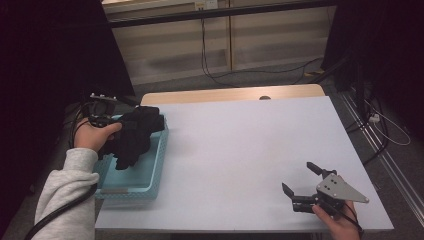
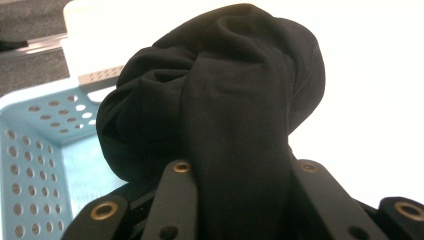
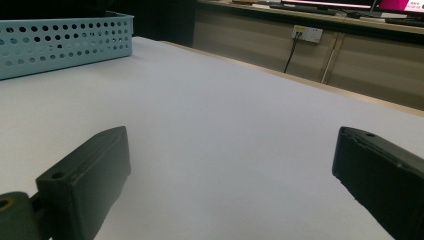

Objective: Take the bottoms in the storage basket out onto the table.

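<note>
A bunched black garment [image 1: 134, 136] hangs over the light blue perforated basket [image 1: 156, 165] at the table's left edge. My left gripper [image 1: 117, 131] is shut on it, held in a hand with a grey sleeve. In the left gripper view the black cloth [image 2: 225, 100] is pinched between the two black jaws and rises above the basket's floor [image 2: 60, 150]. My right gripper [image 1: 300, 179] rests near the front right of the white table [image 1: 240, 145], jaws wide apart with nothing between them. From the right gripper view its gripper [image 3: 230, 165] faces bare tabletop.
The basket [image 3: 65, 42] stands far off to the left in the right gripper view. A wooden strip [image 1: 230, 94] runs along the table's far edge. Beyond it are cabinets, cables on the floor and a wall socket [image 3: 307, 33].
</note>
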Demonstrator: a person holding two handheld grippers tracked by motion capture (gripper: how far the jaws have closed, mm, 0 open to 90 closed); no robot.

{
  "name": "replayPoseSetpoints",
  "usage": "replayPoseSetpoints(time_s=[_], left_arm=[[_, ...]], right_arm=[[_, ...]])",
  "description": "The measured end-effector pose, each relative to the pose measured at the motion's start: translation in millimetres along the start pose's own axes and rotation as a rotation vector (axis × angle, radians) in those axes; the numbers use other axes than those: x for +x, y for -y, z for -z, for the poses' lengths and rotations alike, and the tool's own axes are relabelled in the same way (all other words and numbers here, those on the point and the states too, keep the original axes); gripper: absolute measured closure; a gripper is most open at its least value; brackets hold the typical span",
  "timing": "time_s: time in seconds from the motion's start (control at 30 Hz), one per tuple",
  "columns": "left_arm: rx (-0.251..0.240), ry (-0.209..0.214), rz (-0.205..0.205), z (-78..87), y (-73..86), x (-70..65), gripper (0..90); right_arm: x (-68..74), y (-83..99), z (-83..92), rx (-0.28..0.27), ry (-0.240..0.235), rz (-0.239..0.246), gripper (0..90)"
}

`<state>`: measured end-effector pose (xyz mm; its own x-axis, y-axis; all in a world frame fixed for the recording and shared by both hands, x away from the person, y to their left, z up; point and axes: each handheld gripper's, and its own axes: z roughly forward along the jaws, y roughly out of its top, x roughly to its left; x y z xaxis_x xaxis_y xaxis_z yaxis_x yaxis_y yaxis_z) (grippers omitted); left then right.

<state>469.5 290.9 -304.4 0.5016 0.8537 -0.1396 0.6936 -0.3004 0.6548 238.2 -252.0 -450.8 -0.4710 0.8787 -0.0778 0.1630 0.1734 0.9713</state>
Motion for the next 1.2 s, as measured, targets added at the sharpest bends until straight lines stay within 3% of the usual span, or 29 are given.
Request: replayPoseSetpoints(time_s=[0.2, 0.5, 0.7, 1.2], left_arm=[[-0.034, 0.024, -0.028, 12.4, -13.0, -10.2, 74.9], [-0.056, 0.048, -0.026, 16.7, -21.2, -16.1, 74.9], [-0.071, 0.065, -0.047, 19.0, -26.8, -23.6, 74.9], [-0.157, 0.133, -0.115, 19.4, -35.9, -57.6, 74.9]], right_arm=[[0.3, 0.2, 0.1, -0.001, -0.004, 0.004, 1.2], [0.5, -0.2, -0.2, -0.001, -0.004, 0.003, 1.2], [0.5, -0.6, 0.4, -0.006, -0.003, 0.003, 1.2], [1.6, 0.0, -0.6, -0.002, -0.011, 0.005, 1.2]])
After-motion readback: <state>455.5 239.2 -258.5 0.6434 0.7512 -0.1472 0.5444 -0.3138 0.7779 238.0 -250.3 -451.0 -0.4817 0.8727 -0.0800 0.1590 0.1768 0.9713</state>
